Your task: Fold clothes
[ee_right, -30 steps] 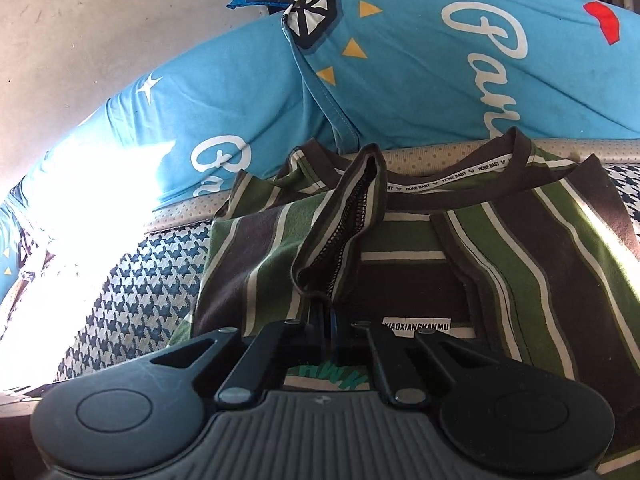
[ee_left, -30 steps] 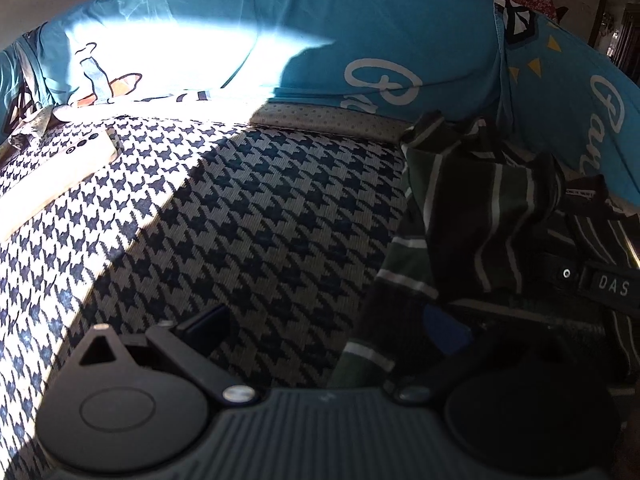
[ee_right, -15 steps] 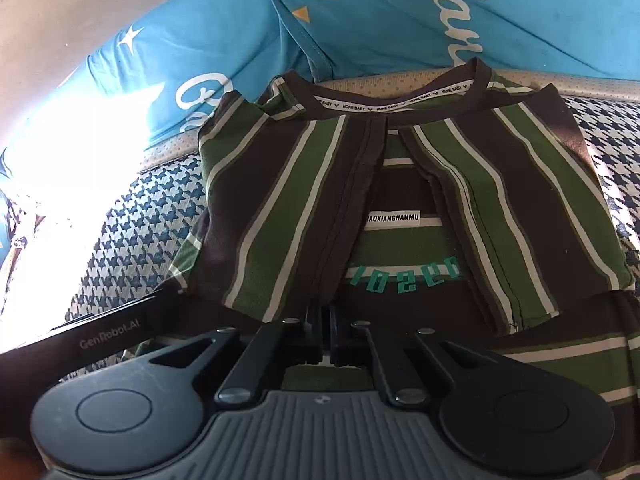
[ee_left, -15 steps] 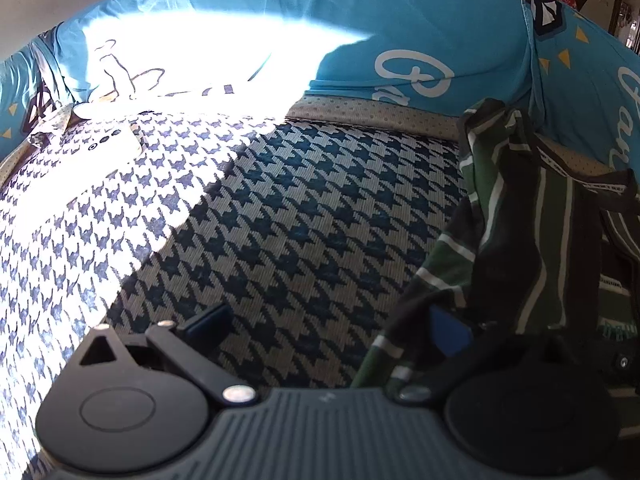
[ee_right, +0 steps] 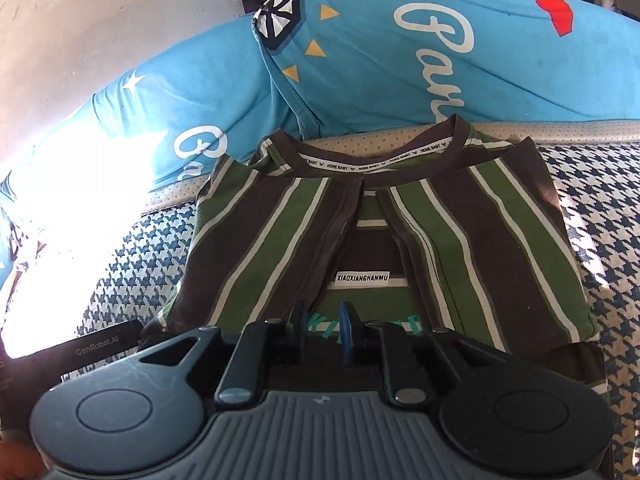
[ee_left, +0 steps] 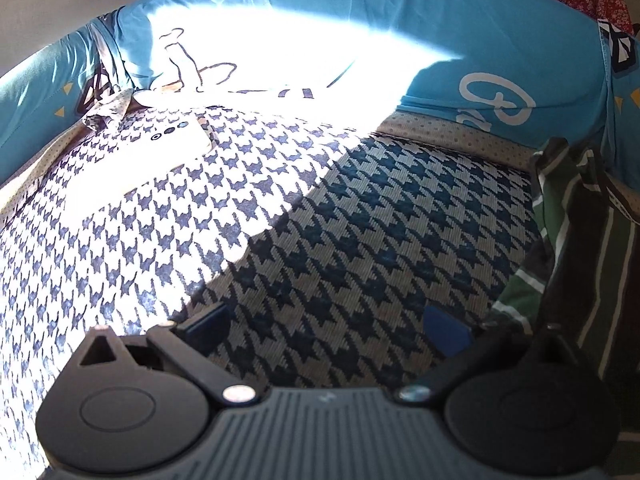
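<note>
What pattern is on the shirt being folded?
The shirt has dark brown and green stripes edged in white, clearest in the right wrist view.

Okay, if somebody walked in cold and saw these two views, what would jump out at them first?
Probably the striped shirt, lying centre with both sleeves folded inward, collar toward the blue pillows. Next, the harsh sun patch washing out the houndstooth cover on the left, where a white remote lies.

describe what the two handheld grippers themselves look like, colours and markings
Both share one build: a ribbed grey body, round black discs on either side, black linkage arms with silver pivot screws, and blue finger pads. The left gripper shows its pads best. The right gripper view catches a black bar printed "GenRobot.AI".
</note>
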